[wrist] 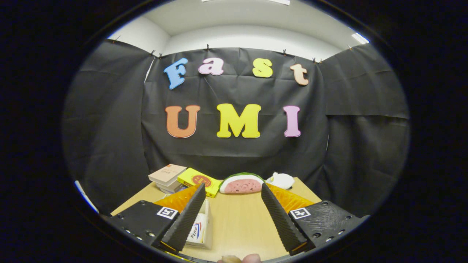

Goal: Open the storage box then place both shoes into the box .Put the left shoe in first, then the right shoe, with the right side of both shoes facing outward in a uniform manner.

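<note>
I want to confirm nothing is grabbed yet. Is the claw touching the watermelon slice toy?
Apart. In the gripper view the claw is open around bare table; the watermelon slice toy lies beyond its fingertips.

Black cloth wall (234,153) hangs across the back and wraps round both sides, creased and pinned along its top edge with small clips. Above it, a plain white room wall (252,40) and a white ceiling (241,16), with a bright ceiling light (360,37) glowing off to the right. Down below, a light wooden table (239,223) stretches out toward the cloth, its far edge sitting just in front of the drape.
</note>
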`<move>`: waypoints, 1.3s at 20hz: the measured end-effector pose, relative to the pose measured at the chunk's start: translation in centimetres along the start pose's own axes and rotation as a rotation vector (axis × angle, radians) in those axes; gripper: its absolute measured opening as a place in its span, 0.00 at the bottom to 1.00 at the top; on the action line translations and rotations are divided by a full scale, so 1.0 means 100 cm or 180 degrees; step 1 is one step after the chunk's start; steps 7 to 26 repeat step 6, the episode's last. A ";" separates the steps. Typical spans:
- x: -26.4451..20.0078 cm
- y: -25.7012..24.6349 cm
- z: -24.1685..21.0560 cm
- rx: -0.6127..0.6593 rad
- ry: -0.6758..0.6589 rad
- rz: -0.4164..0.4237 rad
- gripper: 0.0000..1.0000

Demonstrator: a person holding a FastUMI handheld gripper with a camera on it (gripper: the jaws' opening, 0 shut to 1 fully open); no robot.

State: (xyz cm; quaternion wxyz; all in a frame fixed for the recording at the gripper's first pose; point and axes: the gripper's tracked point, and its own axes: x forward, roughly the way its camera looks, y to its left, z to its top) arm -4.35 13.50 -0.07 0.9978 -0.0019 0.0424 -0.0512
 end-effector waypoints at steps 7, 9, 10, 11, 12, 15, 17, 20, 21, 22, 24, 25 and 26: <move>-0.010 0.007 0.016 -0.0019 -0.0160 0.0045 0.95; -0.010 0.007 0.016 -0.0019 -0.0160 0.0045 0.95; -0.010 0.007 0.016 -0.0019 -0.0160 0.0045 0.95; -0.010 0.007 0.016 -0.0019 -0.0160 0.0045 0.95; -0.010 0.007 0.016 -0.0019 -0.0160 0.0045 0.95; -0.010 0.007 0.016 -0.0019 -0.0160 0.0045 0.95; -0.010 0.007 0.016 -0.0019 -0.0160 0.0045 0.95; -0.010 0.007 0.016 -0.0019 -0.0160 0.0045 0.95; -0.010 0.007 0.016 -0.0019 -0.0160 0.0045 0.95; -0.010 0.007 0.016 -0.0019 -0.0160 0.0045 0.95; -0.010 0.007 0.016 -0.0019 -0.0160 0.0045 0.95; -0.010 0.007 0.016 -0.0019 -0.0160 0.0045 0.95; -0.010 0.007 0.016 -0.0019 -0.0160 0.0045 0.95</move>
